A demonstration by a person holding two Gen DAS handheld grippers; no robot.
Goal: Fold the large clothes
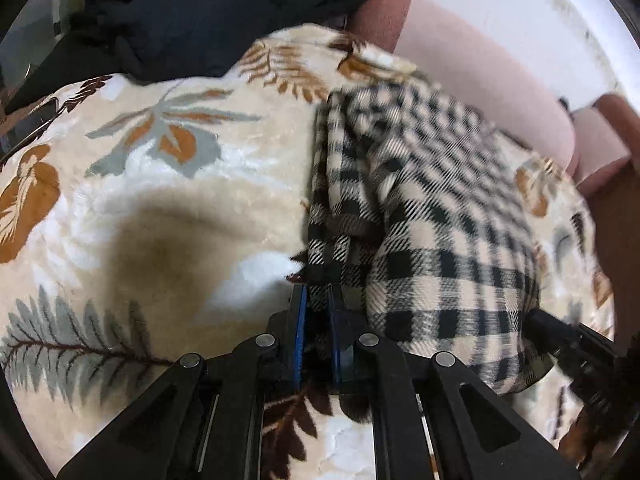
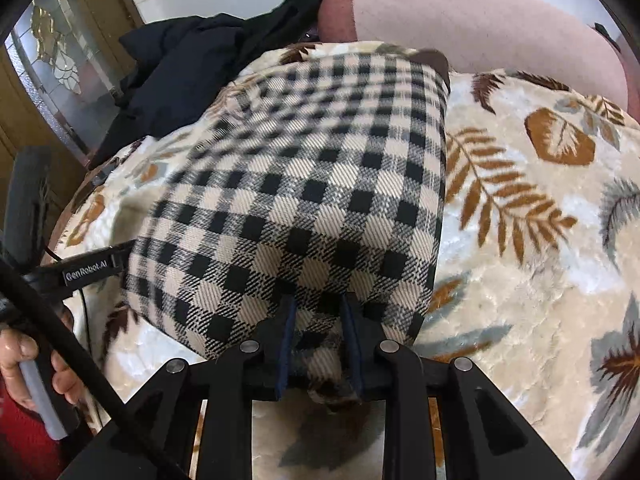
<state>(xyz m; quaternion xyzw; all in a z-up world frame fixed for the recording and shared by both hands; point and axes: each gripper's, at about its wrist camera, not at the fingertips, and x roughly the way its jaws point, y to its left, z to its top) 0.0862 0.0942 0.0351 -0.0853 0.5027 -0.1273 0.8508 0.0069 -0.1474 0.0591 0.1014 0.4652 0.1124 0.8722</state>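
Observation:
A large black-and-cream checked garment (image 1: 432,216) lies partly folded on a leaf-patterned blanket (image 1: 160,200). My left gripper (image 1: 318,294) is shut on the garment's near left edge. The garment also fills the middle of the right wrist view (image 2: 304,200). My right gripper (image 2: 318,304) is shut on its near right edge, with cloth bunched between the fingers. The right gripper shows at the lower right of the left wrist view (image 1: 568,340), and the left gripper at the left of the right wrist view (image 2: 88,270).
A heap of dark clothes (image 1: 180,16) lies at the far side of the blanket. A pink padded backrest (image 1: 480,72) runs along the far right. A glass-panelled wooden door (image 2: 56,60) stands beyond the bed. The person's hand (image 2: 24,364) holds the left gripper's handle.

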